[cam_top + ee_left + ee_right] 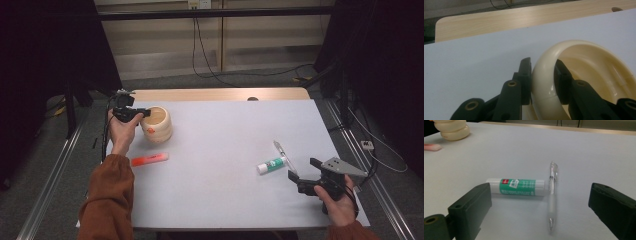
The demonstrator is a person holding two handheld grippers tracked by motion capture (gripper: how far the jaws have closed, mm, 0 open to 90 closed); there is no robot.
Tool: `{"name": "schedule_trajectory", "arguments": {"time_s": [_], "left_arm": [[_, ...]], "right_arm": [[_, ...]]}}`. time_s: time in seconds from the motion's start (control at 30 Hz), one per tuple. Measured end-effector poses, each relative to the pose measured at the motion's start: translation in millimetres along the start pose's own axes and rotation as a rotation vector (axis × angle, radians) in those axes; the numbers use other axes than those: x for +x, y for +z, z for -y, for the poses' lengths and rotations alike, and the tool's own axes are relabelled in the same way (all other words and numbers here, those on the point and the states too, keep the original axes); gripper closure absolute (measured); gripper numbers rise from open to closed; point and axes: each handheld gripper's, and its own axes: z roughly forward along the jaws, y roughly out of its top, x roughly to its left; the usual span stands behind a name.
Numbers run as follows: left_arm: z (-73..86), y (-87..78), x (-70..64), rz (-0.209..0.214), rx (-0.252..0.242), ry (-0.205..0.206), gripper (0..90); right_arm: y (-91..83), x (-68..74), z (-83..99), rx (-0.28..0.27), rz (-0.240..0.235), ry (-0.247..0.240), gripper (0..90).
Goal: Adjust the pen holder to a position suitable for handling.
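The cream-coloured, ribbed plastic cup [157, 124] stands in the left part of the high view, near the far left corner of the white desk [220, 150]. Its wall bulges in rounded rings stacked one on another, a small orange mark shows on its side, and its mouth is open to the top (the inside looks a warmer, pale wood-like tone from above). In the left gripper view its thick, glossy rim [544, 82] curves up through the middle of the frame. The left tool [131, 114] is pinched on that rim: one black jaw lies against the outside of the wall and the other sits inside the cup, both touching it.

Below the cup, toward the left edge of the desk, lies an orange-red highlighter marker [149, 159].

In the lower right of the high view the right tool [306, 176] is held with its jaws spread wide, clasping nothing. Just beside it lie a white glue stick with a green label [517, 186] and a clear plastic pen [552, 195], the glue stick's end close against the pen.
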Motion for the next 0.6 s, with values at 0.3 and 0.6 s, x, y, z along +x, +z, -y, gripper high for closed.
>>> {"name": "schedule_trajectory", "arguments": {"time_s": [0.3,0.6], "left_arm": [[-3.9,-13.7,-6.3,0.023,-0.044,-0.015,71.0],[-7.4,-26.0,-21.6,0.049,-0.079,-0.004,71.2]], "right_arm": [[0.5,0.1,-0.1,0.003,-0.002,-0.005,4.6],[-2.2,-0.8,1.1,0.002,0.004,0.001,4.5]]}}
